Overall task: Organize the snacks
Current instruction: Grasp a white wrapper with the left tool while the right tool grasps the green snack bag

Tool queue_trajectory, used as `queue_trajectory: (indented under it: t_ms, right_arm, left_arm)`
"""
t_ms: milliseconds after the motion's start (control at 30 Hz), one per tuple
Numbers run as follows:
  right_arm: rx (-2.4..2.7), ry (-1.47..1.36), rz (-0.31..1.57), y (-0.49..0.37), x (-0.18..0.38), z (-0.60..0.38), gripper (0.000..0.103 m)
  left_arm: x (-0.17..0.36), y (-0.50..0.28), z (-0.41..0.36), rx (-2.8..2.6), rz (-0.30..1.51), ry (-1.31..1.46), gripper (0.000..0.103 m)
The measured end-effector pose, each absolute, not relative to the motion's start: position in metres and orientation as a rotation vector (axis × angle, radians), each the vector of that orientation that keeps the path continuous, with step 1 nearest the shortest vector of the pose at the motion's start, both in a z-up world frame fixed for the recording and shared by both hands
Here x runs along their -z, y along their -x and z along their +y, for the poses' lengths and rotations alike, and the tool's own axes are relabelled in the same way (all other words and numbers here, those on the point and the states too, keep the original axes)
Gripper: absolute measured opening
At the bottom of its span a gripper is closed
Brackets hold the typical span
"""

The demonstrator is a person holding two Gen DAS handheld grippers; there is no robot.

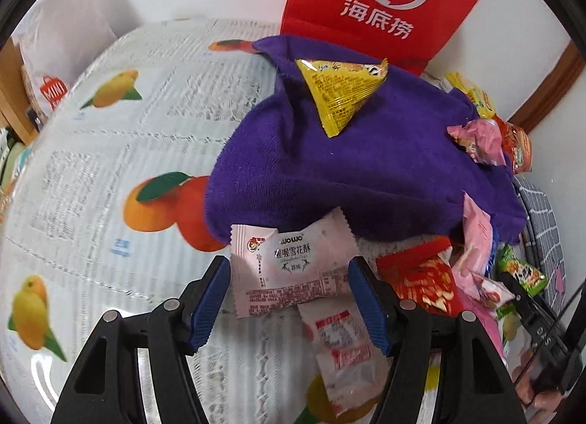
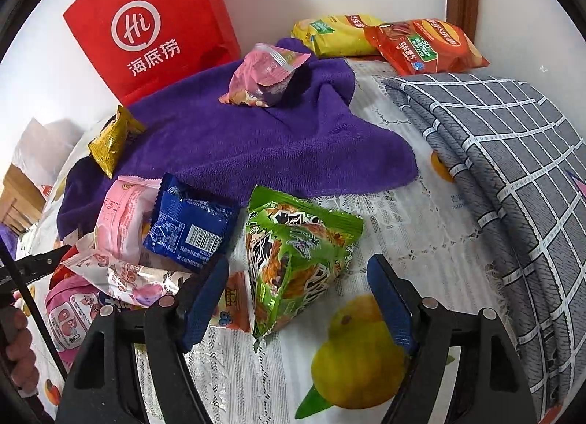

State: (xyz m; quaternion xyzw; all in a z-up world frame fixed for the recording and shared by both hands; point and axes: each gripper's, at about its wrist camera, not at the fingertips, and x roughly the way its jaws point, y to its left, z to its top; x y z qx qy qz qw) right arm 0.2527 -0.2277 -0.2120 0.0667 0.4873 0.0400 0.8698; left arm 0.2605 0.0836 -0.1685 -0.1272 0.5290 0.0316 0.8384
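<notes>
The left gripper (image 1: 289,299) has its jaws apart around a pink packet (image 1: 293,270) on the tabletop (image 1: 91,167). The right gripper (image 2: 298,299) has its jaws apart astride a green packet (image 2: 293,259) beside a purple towel (image 2: 256,145).

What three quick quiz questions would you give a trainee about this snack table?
1. True or false: the yellow triangular packet lies on the purple towel.
2. Which lies between the right gripper fingers? A blue packet, B green packet, C orange packet.
3. What colour is the standing paper bag?
Key: 1 true; 2 B; 3 red.
</notes>
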Motion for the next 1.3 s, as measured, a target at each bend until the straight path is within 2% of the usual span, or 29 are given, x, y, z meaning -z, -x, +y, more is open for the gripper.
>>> queue_trajectory:
  t_ms: [233,400,567,767,867,1100,1133,1300]
  right_arm:
    - [-0.07,-0.081,1.011,-0.26,0.215,-0.221,0.06]
    - [-0.076,-0.058,0.996,-0.259,0.215,-0.22,0.054]
    - [-0.106,-0.097,1.002,-0.255,0.212,-0.224,0.049]
    - [-0.109,-0.103,0.981,-0.243,0.2,-0.225,0.047]
    - [-0.116,-0.112,0.967,-0.237,0.191,-0.227,0.047]
    - [-0.132,-0.124,0.928,-0.221,0.164,-0.227,0.047]
    - [-0.136,-0.126,0.922,-0.218,0.16,-0.227,0.047]
    - [-0.142,-0.124,0.895,-0.21,0.143,-0.225,0.047]
  left_arm:
    - [0.175,-0.265,0.069,-0.091,1.087,0.198,0.069]
    - [0.179,-0.27,0.057,-0.086,1.076,0.093,0.07]
    - [0.176,-0.266,0.055,-0.061,1.076,0.089,0.05]
    - [0.167,-0.254,0.065,-0.034,1.083,0.131,0.035]
    - [0.161,-0.244,0.068,-0.029,1.076,0.133,0.03]
    - [0.146,-0.227,0.071,-0.027,1.052,0.135,0.027]
    - [0.142,-0.225,0.073,-0.027,1.046,0.139,0.023]
    - [0.123,-0.213,0.078,-0.019,1.008,0.134,0.023]
